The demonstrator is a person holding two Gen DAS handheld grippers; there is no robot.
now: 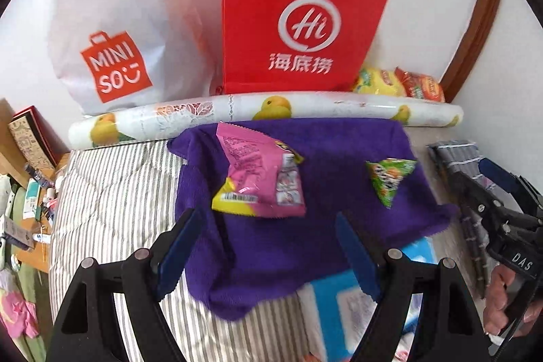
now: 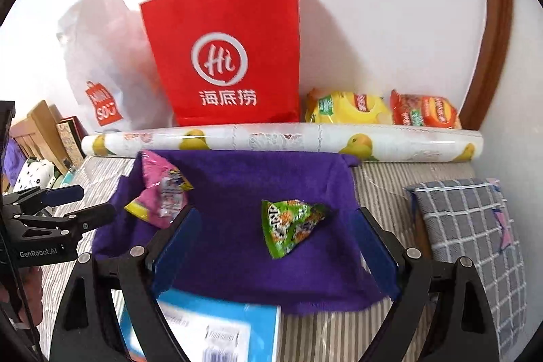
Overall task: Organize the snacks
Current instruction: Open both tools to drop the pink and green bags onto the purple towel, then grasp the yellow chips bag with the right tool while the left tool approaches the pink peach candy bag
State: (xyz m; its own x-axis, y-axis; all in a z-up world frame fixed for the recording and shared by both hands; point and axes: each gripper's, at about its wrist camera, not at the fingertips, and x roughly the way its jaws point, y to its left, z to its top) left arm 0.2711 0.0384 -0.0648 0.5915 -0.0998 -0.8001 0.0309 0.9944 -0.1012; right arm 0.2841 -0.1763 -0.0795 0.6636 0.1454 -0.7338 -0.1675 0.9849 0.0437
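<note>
A pink and yellow snack bag [image 1: 259, 177] [image 2: 162, 192] lies on a purple towel [image 1: 322, 243] [image 2: 258, 267] spread over a striped bed. A green triangular snack packet [image 1: 390, 180] [image 2: 292, 226] lies to its right on the same towel. My left gripper [image 1: 268, 219] hovers open just short of the pink bag, nothing between its blue pads. My right gripper [image 2: 276, 219] stands open above the towel, with the green packet seen between its fingers but untouched. Each gripper shows at the edge of the other's view: the right gripper [image 1: 488, 182], the left gripper [image 2: 78, 202].
A red paper bag [image 1: 298, 19] [image 2: 230, 56] and a white plastic bag [image 1: 112, 33] [image 2: 101, 83] lean on the wall behind a fruit-print roll [image 1: 264, 114] [image 2: 281, 138]. Yellow [image 2: 346, 107] and orange [image 2: 424, 112] snack bags sit at back right. A blue and white box [image 2: 217, 328] lies near, a checked cloth [image 2: 468, 226] at right.
</note>
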